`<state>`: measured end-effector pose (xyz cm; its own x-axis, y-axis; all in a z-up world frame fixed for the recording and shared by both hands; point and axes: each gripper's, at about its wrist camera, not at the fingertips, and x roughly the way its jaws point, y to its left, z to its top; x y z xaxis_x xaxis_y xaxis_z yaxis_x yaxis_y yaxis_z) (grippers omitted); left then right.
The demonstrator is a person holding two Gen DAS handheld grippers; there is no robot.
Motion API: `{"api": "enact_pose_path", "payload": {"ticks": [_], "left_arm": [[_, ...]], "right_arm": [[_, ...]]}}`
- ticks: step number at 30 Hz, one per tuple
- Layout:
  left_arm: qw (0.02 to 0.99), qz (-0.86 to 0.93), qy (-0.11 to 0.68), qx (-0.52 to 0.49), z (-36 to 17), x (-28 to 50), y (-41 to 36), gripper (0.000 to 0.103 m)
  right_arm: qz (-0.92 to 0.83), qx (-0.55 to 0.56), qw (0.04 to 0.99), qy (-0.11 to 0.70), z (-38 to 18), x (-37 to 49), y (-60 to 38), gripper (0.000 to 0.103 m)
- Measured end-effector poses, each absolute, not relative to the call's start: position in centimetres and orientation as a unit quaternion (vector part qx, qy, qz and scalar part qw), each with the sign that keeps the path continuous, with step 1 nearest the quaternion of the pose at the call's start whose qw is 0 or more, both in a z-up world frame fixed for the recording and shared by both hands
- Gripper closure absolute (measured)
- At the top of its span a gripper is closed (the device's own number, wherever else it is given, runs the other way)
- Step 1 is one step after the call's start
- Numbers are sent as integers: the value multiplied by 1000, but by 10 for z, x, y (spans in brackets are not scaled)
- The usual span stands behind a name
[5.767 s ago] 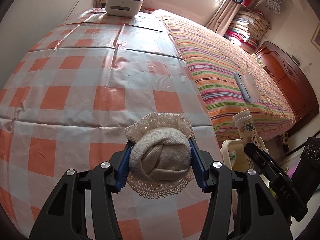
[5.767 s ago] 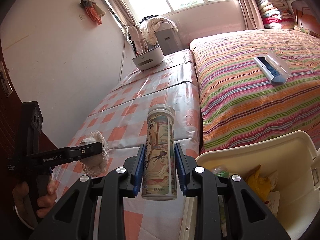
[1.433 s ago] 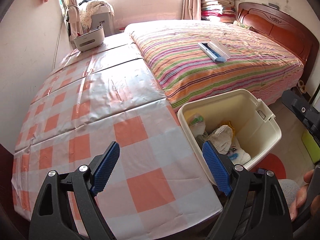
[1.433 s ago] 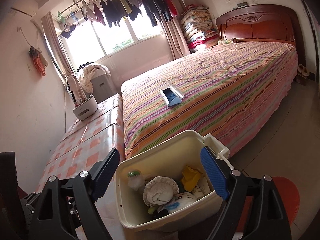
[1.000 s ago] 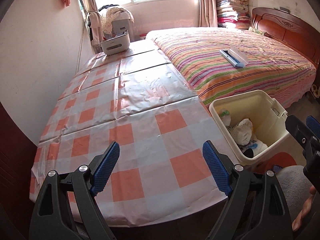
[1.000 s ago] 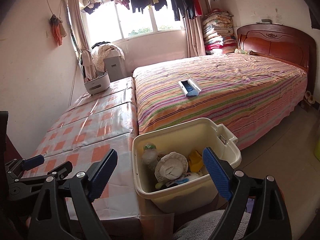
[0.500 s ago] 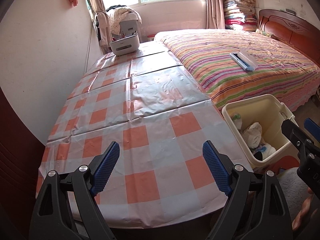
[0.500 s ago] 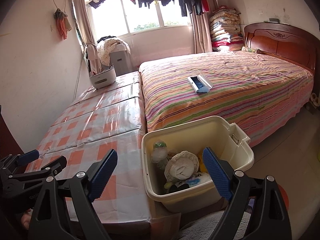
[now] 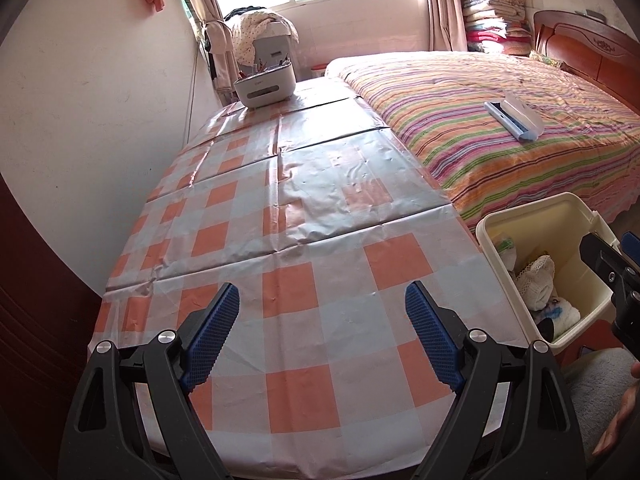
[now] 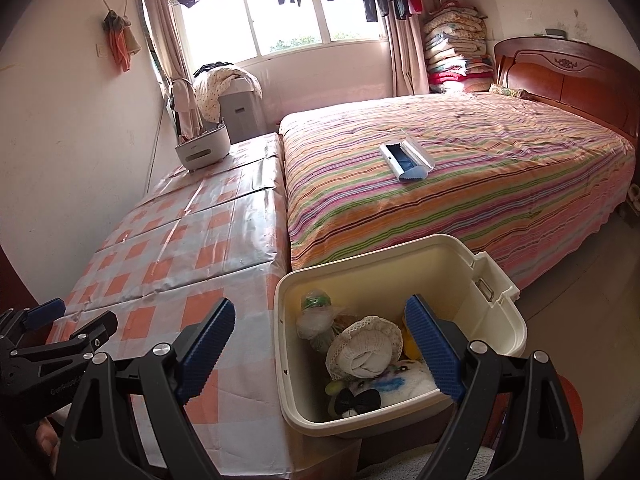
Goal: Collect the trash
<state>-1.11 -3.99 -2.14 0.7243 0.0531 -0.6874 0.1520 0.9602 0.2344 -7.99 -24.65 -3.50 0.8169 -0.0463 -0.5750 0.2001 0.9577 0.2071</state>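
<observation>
Now my left gripper (image 9: 322, 334) and right gripper (image 10: 320, 348) gape empty, trash sits in the bin (image 10: 452, 256), so next I'd scan the table (image 9: 320, 208).

The table (image 9: 304, 240) wears an orange-and-white checked cloth (image 9: 288, 292), a white caddy (image 9: 265, 87) at its far end. Beside it the striped bed (image 10: 460, 168) carries a blue-and-white case (image 10: 406, 160). The bin (image 10: 452, 256) stands on the floor (image 10: 580, 280).

The surface (image 9: 304, 280) wears orange-and-pale-blue checks; the bed (image 10: 460, 184) has multicoloured stripes; the bin (image 10: 460, 264) is cream; tool pads (image 9: 212, 332) are blue.
</observation>
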Motion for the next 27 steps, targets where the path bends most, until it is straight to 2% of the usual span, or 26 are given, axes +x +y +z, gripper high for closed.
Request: {"api": "enact_pose_path", "payload": {"ticks": [13, 27], "left_arm": [[909, 7, 392, 142, -33, 10, -34, 19], [917, -21, 375, 137, -23, 10, -30, 19]], "right_arm": [[-42, 133, 941, 308, -41, -42, -255, 18], [-80, 139, 938, 306, -32, -58, -255, 18]]}}
